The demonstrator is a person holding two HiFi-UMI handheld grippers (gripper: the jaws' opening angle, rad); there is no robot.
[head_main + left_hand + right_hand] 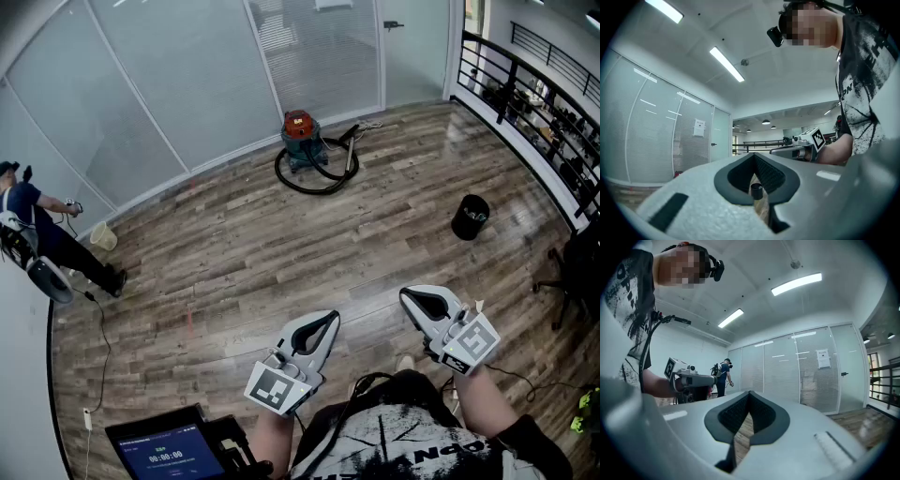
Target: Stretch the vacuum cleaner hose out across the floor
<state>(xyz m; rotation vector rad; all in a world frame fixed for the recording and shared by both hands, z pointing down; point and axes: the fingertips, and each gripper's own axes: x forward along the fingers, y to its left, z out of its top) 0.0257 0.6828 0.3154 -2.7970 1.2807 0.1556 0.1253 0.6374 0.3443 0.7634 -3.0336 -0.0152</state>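
Head view, hose [314, 191] coiled beside vacuum cleaner [300, 136], gripper views, jaws together

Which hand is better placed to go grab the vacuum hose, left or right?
Left, marginally. The left tool lines up more directly with the coiled hose by the red vacuum cleaner; the right tool sits further aside. Both are shut, empty and far from it.

Head view above floor [281, 244]; gripper views level
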